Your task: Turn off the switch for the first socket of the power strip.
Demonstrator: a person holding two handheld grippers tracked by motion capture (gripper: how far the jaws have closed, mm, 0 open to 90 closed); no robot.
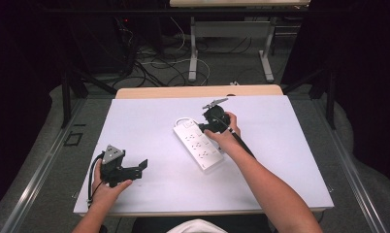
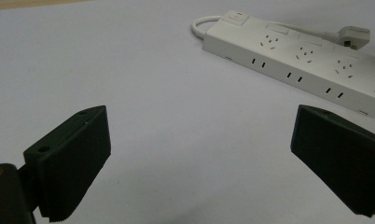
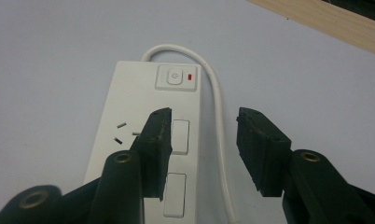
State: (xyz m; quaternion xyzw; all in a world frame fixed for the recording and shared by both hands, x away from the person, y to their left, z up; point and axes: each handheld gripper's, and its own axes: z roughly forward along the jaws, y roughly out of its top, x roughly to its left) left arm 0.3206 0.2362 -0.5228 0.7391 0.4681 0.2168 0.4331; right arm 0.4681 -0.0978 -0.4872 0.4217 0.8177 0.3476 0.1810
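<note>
Black jaws of the right gripper [image 3: 202, 149] stood partly spread over the power strip [image 1: 199, 144], one above its top face, the other beyond its edge, with the white cord [image 3: 218, 116] between them; nothing was pinched. That strip lay near the middle of the white board [image 1: 135, 126], its switch [image 3: 176, 77] just ahead of the jaws. Closing here could, I judged, nip the cord or skid the strip sideways. Well away from the strip, the left gripper [image 2: 199, 158] hovered with jaws wide apart. No containers were about.
</note>
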